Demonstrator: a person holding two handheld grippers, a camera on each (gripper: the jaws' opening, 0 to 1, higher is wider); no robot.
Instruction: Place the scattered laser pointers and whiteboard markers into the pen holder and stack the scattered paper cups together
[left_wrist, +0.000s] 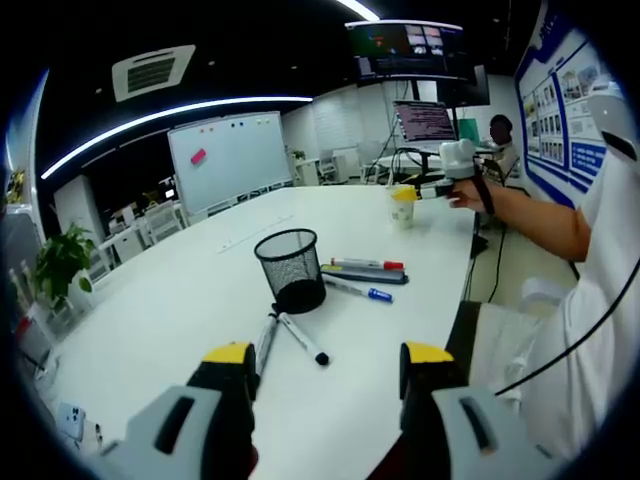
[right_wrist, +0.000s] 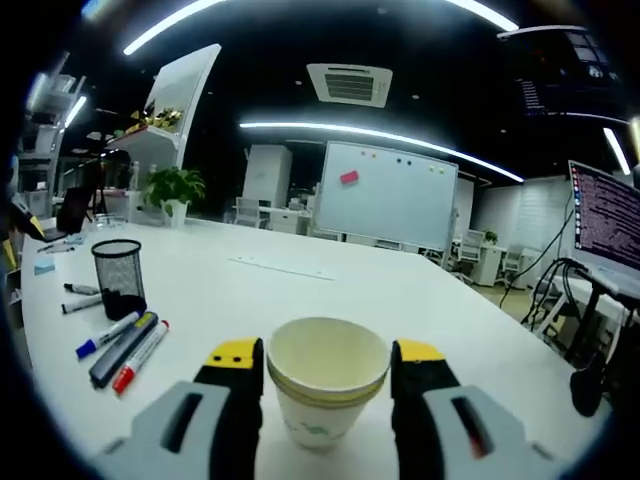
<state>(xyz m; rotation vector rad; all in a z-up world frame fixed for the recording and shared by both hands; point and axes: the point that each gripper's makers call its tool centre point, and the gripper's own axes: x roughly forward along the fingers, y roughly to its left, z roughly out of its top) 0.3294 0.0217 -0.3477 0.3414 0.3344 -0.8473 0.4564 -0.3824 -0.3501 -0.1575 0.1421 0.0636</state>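
a: paper cups (right_wrist: 325, 385)?
b: stacked, upright on the white table (right_wrist: 400, 300), right between the yellow-tipped jaws of the right gripper (right_wrist: 325, 365). rims nested one in the other, two at least by the look of the lip.
a: gripped?
b: jaws spread about a cup's width, one on each side, very close to the wall. cannot tell whether touching. seen from the left gripper view too: cup (left_wrist: 403, 208) far across the table, just beside the right gripper (left_wrist: 425, 190) in a person's hand (left_wrist: 468, 192).
a: pen holder?
b: black mesh, upright, mid-table (left_wrist: 291, 268); in the right gripper view off to the left (right_wrist: 119, 278).
a: inside it?
b: too dark through the mesh to tell.
a: markers and pointers?
b: three lying side by side just beside the holder: red-capped marker (left_wrist: 368, 265), dark grey one (left_wrist: 362, 275), blue-capped one (left_wrist: 358, 291). same three in the right gripper view, blue (right_wrist: 105, 335), grey (right_wrist: 122, 349), red (right_wrist: 140, 356). two more crossed at the foot of the holder, a silver pen (left_wrist: 266, 342) and a black-tipped one (left_wrist: 303, 339).
a: left gripper (left_wrist: 327, 365)?
b: held above the near table, jaws wide apart, nothing between them.
a: around?
b: whiteboard (left_wrist: 230, 160) with a pink note behind the table, potted plant (left_wrist: 62, 262) to the left, monitor (left_wrist: 425, 120) past the far end.
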